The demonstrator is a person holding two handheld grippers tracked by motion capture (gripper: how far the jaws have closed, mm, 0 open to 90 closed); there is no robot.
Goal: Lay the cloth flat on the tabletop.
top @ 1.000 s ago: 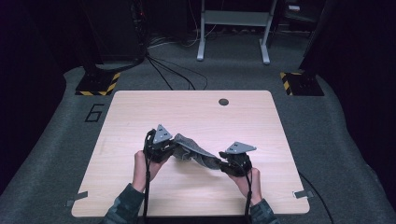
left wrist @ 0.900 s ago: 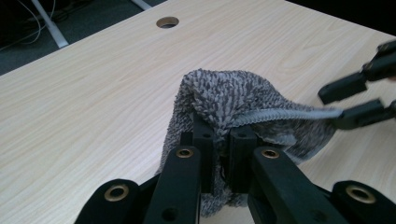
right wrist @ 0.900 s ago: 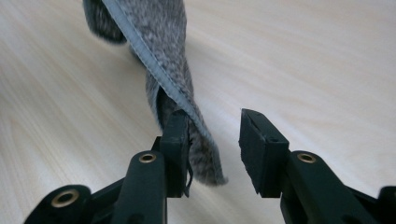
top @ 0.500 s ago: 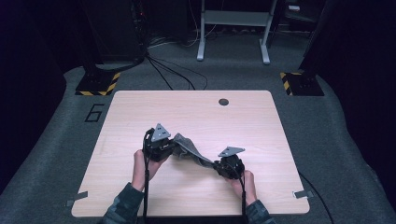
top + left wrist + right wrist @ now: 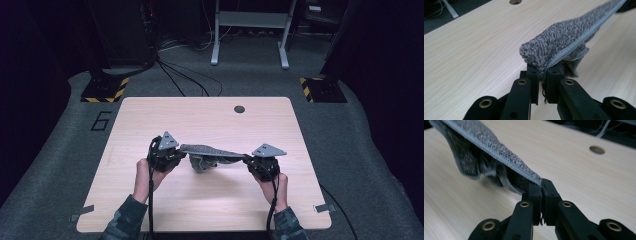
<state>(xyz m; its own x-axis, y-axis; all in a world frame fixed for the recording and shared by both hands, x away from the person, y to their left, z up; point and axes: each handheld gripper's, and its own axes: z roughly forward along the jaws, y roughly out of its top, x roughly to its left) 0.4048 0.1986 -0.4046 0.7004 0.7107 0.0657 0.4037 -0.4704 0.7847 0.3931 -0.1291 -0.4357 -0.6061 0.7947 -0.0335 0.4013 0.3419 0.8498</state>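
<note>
Stretching a grey cloth (image 5: 210,151) taut, left gripper (image 5: 176,156) and right gripper (image 5: 251,161) stand apart.

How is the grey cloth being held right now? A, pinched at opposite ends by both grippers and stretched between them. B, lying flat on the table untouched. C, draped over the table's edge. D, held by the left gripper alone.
A: the left gripper and the right gripper each clamp an end of the grey cloth, which spans between them above the table.
</note>
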